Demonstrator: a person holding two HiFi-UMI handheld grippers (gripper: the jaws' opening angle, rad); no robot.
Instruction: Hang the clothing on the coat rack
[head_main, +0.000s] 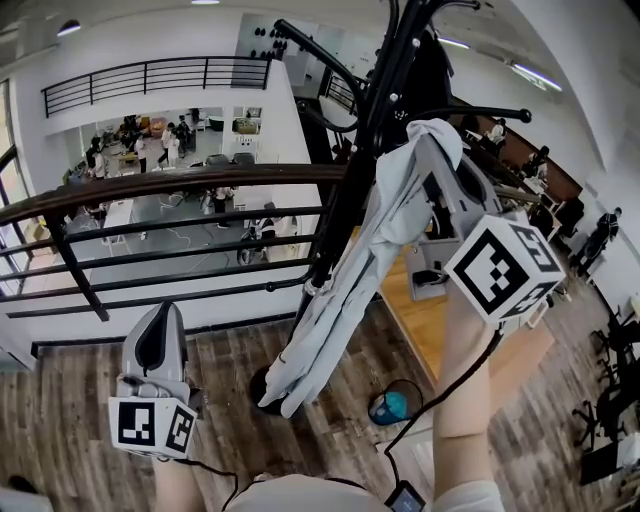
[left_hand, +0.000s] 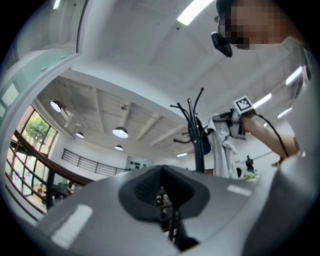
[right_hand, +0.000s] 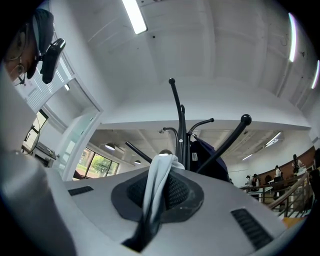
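A pale grey-blue garment hangs long and limp from my right gripper, which is raised high beside the black coat rack. In the right gripper view the jaws are shut on a fold of that garment, with the rack's hooks just beyond and above. A dark navy garment hangs on the rack. My left gripper is low at the left, away from the cloth. Its jaws are shut with nothing between them, and it looks up at the rack.
A dark railing runs behind the rack over a lower hall with people. The rack's base stands on wooden flooring. A blue round object lies on the floor by a light wooden platform.
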